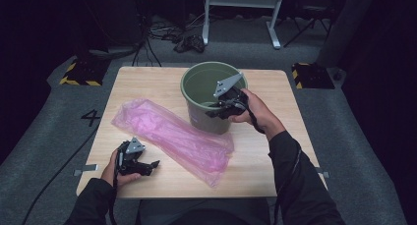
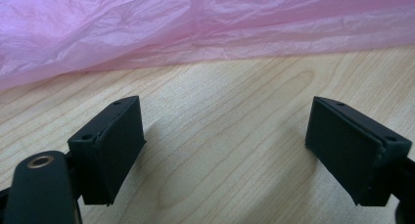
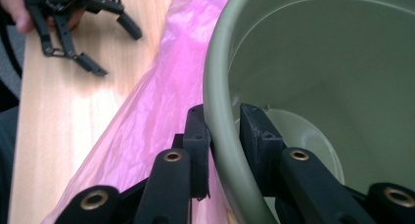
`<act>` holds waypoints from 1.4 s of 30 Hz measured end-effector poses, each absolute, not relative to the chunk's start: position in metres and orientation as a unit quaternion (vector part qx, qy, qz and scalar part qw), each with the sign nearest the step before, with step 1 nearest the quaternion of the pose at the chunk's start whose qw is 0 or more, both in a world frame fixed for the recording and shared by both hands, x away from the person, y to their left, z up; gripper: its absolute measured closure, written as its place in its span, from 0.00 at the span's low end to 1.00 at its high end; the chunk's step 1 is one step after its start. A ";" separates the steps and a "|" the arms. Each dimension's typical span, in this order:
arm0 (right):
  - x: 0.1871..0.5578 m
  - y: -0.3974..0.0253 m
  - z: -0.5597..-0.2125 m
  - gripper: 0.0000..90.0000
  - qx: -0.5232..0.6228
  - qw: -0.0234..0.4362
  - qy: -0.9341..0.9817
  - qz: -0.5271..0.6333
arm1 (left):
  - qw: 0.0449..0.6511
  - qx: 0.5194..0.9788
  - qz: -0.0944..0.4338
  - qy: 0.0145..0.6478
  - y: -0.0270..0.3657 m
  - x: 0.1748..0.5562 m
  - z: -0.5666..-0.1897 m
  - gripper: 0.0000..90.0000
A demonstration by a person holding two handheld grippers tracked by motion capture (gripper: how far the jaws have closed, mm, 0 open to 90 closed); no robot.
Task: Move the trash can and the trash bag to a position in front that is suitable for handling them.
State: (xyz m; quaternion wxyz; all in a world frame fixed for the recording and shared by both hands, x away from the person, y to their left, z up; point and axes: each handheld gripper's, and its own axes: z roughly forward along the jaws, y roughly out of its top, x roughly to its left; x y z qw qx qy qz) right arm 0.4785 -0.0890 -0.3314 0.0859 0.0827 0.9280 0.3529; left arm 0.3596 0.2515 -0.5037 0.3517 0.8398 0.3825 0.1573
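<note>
Your table [image 1: 275, 156] carries a pink bag [image 1: 172, 136] lying flat beside an upright green bucket [image 1: 206, 104]. Your right gripper [image 1: 216, 109] has its jaws clamped over the bucket's near rim. Your left gripper [image 1: 153, 167] rests jaws spread, just short of the bag.

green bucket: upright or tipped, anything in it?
Upright and empty. The green bucket stands on its base on the table, mouth up; the right gripper view shows bare inner wall and floor.
</note>
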 end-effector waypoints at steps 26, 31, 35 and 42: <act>0.447 -0.141 -0.332 0.49 0.115 0.105 0.905 0.396 | 0.352 0.840 0.158 0.383 0.251 0.360 -0.504 0.16; 0.440 -0.163 -0.331 0.38 0.131 0.137 0.893 0.408 | 0.352 0.840 0.158 0.383 0.251 0.360 -0.504 0.16; 0.434 -0.172 -0.326 0.32 0.130 0.152 0.883 0.424 | 0.352 0.840 0.158 0.383 0.251 0.360 -0.504 0.16; 0.424 -0.201 -0.323 0.30 0.156 0.192 0.863 0.440 | 0.352 0.839 0.157 0.383 0.251 0.360 -0.504 0.16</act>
